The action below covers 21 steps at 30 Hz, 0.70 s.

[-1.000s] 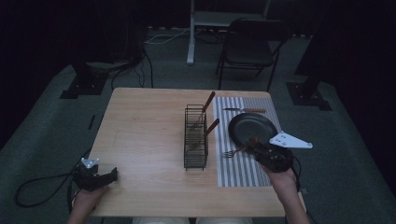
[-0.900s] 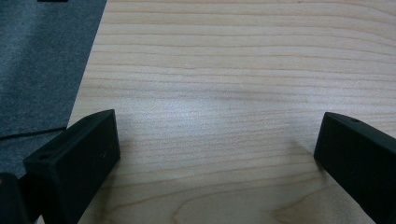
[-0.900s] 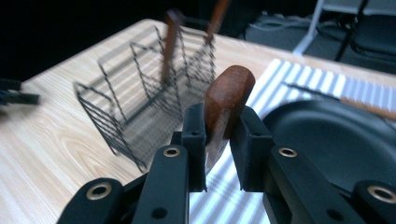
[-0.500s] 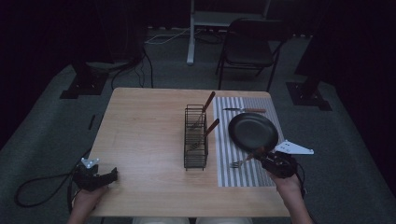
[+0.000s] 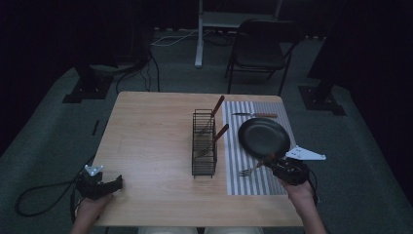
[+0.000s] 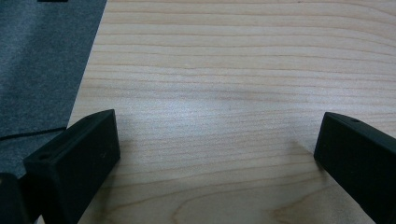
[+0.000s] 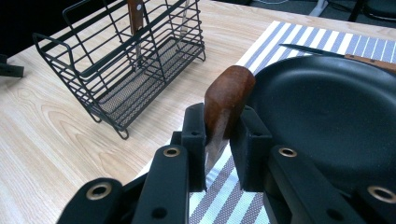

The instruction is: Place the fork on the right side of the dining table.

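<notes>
Right between my right hand-held gripper (image 7: 223, 154) jaws sits the fork (image 7: 227, 105), clamped by its wooden handle; black pan (image 7: 327, 112) just beside, left hand-held gripper (image 6: 215, 149) hanging wide open.

Dim, murky high view with dark surroundings; both gripper views bright, sharp, softly shadowed.

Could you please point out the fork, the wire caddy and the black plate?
fork (image 5: 246, 171), high view, on its tines.
wire caddy (image 5: 204, 168), high view, on its near wall.
black plate (image 5: 264, 137), high view, on its bare centre.

High overview, two close gripper views
</notes>
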### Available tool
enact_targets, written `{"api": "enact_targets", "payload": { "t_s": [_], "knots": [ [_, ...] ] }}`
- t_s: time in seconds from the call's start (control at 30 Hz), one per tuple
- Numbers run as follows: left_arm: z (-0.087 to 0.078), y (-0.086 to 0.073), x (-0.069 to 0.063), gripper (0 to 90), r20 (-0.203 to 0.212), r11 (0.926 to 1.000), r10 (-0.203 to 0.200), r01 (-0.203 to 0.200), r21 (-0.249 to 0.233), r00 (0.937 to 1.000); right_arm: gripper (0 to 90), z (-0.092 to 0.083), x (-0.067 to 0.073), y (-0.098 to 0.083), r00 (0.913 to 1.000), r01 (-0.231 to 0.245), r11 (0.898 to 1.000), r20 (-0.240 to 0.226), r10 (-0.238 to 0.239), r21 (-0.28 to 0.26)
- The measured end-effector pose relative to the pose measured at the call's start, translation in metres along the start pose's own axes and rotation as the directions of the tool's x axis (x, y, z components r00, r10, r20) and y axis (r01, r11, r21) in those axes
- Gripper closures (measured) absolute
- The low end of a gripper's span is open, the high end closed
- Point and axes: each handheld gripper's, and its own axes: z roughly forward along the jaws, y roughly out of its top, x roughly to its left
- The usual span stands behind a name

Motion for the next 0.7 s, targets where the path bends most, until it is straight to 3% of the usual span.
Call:
{"api": "enact_targets", "payload": {
  "t_s": [0.17, 0.43, 0.7],
  "knots": [
    [0.0, 0.0, 0.0, 0.6, 0.0, 1.0, 0.0, 0.0, 0.0, 1.0, 75.6, -0.002, -0.01, -0.004, 0.9986, -0.049, 0.999, -0.018, 0.049, 0.001],
    [0.0, 0.0, 0.0, 0.7, 0.0, 1.0, 0.0, 0.0, 0.0, 1.0, 74.6, -0.008, -0.029, -0.021, 0.9937, -0.112, 0.993, 0.005, 0.112, 0.023],
    [0.0, 0.0, 0.0, 0.6, 0.0, 1.0, 0.0, 0.0, 0.0, 1.0, 72.9, -0.01, -0.044, -0.034, 0.985, -0.171, 0.985, -0.019, 0.172, 0.035]
  ]
}}
